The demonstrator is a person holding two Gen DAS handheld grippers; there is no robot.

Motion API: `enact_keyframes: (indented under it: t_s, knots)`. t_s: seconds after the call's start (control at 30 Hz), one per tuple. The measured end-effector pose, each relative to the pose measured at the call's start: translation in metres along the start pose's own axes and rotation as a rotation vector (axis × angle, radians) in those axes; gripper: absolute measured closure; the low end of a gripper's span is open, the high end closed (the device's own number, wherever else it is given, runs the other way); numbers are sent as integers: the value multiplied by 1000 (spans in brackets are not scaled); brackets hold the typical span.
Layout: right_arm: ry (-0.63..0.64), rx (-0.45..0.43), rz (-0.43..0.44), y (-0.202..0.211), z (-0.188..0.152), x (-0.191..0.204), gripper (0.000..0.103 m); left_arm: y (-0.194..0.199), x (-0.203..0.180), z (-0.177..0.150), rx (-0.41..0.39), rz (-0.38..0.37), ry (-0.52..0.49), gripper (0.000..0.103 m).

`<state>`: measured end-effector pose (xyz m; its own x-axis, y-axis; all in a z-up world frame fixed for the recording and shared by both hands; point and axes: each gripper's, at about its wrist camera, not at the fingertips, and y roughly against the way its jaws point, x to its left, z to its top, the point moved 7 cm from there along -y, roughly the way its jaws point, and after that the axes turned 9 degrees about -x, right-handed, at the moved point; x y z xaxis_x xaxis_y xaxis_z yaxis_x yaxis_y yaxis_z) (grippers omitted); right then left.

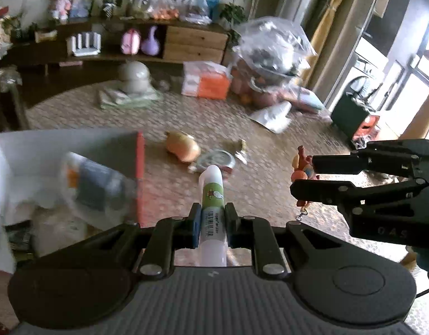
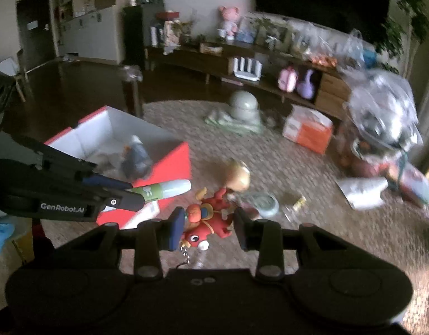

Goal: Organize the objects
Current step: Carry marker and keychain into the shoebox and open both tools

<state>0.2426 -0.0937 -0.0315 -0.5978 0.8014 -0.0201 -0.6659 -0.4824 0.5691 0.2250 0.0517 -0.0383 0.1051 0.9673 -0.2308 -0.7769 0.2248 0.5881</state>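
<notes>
Flanking the rug's point(image 1: 164, 195) loose clutter: red box point(image 2: 169, 164), orange carton point(image 1: 206, 81).

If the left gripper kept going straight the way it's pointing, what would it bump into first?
Probably the round tin on the rug, lying just beyond the tip of the tube the left gripper holds; depth is hard to judge.

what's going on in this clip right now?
Tidying a cluttered rug. The left gripper is shut on a white tube with a green label; the right gripper is clamped on a red toy figure keychain. Both are held above the rug, near an open red-and-white box that already holds a few items. More clutter is left on the rug.
</notes>
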Motion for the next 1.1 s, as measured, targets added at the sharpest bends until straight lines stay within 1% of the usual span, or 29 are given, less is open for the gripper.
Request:
enact_keyframes:
  t_s: [0.1, 0.33, 0.5, 0.63, 0.77, 0.93, 1.1]
  knots:
    - [30, -14, 28, -7, 15, 23, 66, 15, 23, 6, -16, 32, 3, 87]
    - [99, -39, 104, -31, 44, 81, 66, 47, 84, 17, -51, 137, 3, 87]
    - [113, -38, 140, -55, 57, 111, 66, 59, 125, 20, -54, 200, 5, 87]
    - [123, -25, 164, -76, 62, 133, 66, 58, 154, 18, -43, 253, 0, 87]
    - [133, 1, 178, -99, 56, 151, 66, 48, 176, 11, -23, 298, -5, 87]
    - [143, 81, 173, -133, 31, 164, 66, 24, 200, -7, 27, 341, 5, 87]
    - [129, 151, 159, -158, 10, 166, 66, 4, 214, -23, 71, 350, 31, 87]
